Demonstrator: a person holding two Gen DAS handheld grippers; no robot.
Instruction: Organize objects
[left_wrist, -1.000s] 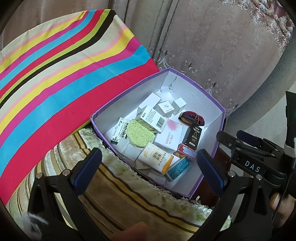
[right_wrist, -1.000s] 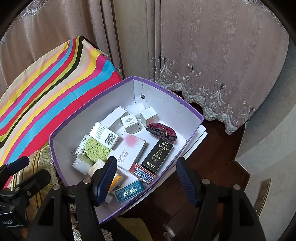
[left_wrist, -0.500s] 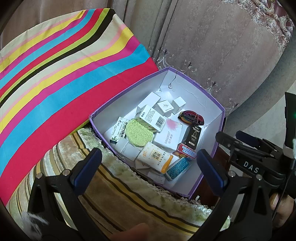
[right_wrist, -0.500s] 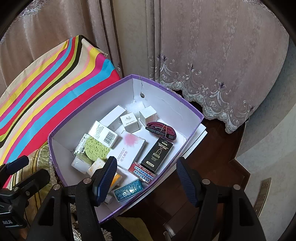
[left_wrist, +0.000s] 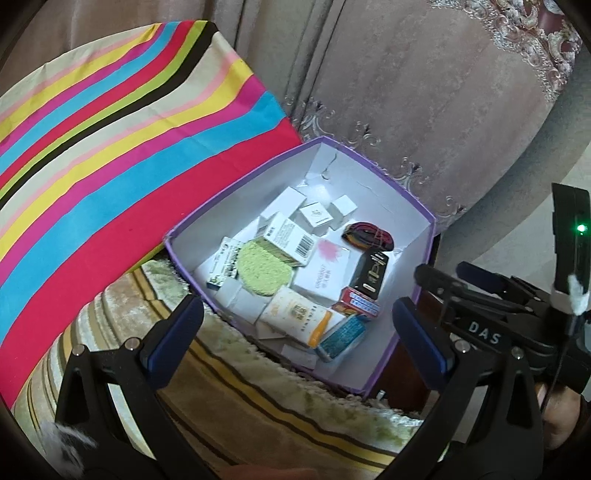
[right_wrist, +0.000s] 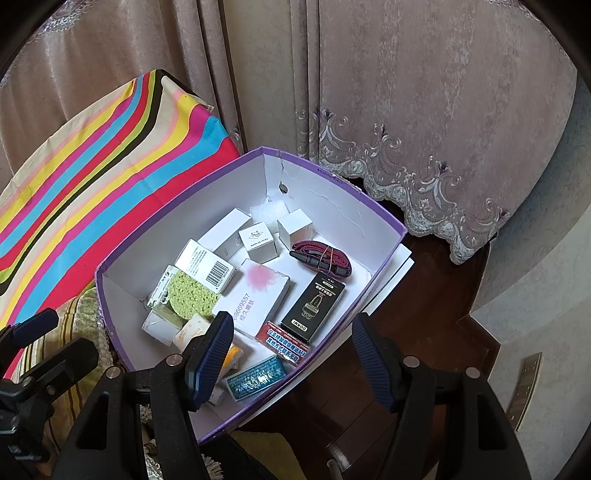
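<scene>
showing, from largest to smallest:
curtain (right_wrist: 424, 92): mauve, embroidered hem, hanging behind everything.
striped cloth (left_wrist: 110, 147): bright bands of red, blue, yellow and pink, draped to the left of the box and touching its left wall.
plush cover (left_wrist: 258, 387): beige with brown and yellow stripes, under the near edge of the box.
box (right_wrist: 380, 212): purple outside, white inside, open at the top; it holds all the small items.
left gripper (left_wrist: 295, 332): hovers above the near rim of the box; fingers spread wide, nothing between them.
right gripper (right_wrist: 291, 362): hovers over the near right corner of the box; fingers apart, gripping nothing.
white carton (right_wrist: 260, 295): pink blot on top, lying flat mid-box.
black carton (right_wrist: 314, 306): just right of the white carton, flat.
barcode carton (right_wrist: 207, 267): leaning on the green sponge.
green sponge (right_wrist: 190, 293): round, by the left wall.
dark red strap (right_wrist: 321, 254): bundled, near the right wall.
red packet (right_wrist: 286, 343): touching the near end of the black carton.
blue packet (right_wrist: 256, 376): nearest the front wall.
small white cubes (right_wrist: 258, 242): clustered at the far end.
</scene>
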